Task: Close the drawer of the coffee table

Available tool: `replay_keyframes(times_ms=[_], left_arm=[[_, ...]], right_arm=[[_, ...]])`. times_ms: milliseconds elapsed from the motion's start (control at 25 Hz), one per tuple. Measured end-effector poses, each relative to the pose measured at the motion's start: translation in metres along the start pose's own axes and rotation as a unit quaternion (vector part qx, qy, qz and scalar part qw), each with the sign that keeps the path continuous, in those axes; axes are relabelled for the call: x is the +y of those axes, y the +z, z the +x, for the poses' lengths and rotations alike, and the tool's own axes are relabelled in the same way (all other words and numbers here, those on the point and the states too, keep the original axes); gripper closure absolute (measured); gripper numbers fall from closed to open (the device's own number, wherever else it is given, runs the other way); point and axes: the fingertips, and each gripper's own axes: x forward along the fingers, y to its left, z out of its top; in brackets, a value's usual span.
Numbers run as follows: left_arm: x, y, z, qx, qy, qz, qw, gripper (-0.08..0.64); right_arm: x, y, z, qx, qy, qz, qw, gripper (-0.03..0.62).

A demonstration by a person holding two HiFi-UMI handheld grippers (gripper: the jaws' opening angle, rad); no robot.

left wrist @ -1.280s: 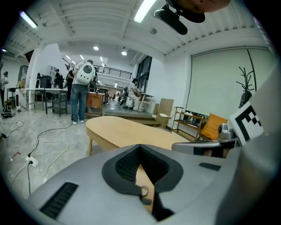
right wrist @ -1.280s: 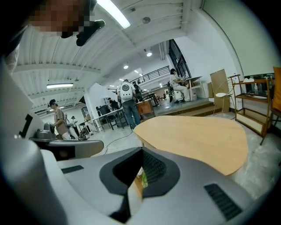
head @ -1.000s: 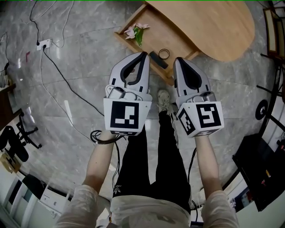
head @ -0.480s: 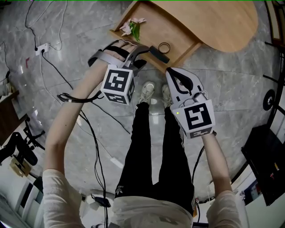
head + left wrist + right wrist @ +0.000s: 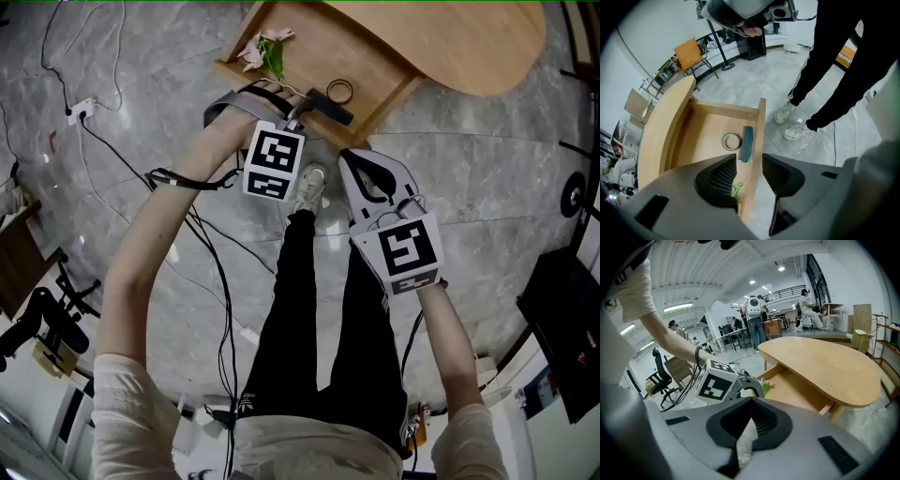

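The wooden coffee table has its drawer pulled out toward me. Inside lie a pink-and-green flower, a tape ring and a dark bar. My left gripper points steeply down over the drawer's front wall. In the left gripper view it is open, its pads either side of the front wall with a gap. My right gripper hangs shut and empty in front of the drawer, above the floor; the right gripper view shows its tips together.
Black cables and a white power strip lie on the grey marble floor at left. My shoes stand just in front of the drawer. A black case sits at right. Chairs and several people are in the room beyond.
My left gripper dropped from in front of me to the drawer's front wall, rolled over, and went from shut to open. The right gripper sank a little and stayed shut.
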Motion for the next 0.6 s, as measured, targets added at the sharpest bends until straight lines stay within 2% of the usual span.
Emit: replay_keyframes(times_ms=[200,320,400,600], left_arm=[[-0.015,0.002,0.024,0.015,-0.03,0.023,0.9992,0.379],[-0.019,0.001,0.036,0.025,-0.031,0.03,0.9987,0.381],[-0.019,-0.002,0.043,0.032,-0.025,0.032,0.9987,0.435],[-0.02,-0.005,0.052,0.054,-0.024,0.059,0.9965,0.482]], right_arm=[[0.0,-0.006,0.007,0.007,0.009,0.01,1.0,0.586],[0.0,-0.006,0.008,0.008,0.014,0.012,1.0,0.586],[0.0,-0.008,0.009,0.01,0.018,0.013,1.0,0.586],[0.001,-0.016,0.011,0.017,0.026,0.017,0.999,0.586]])
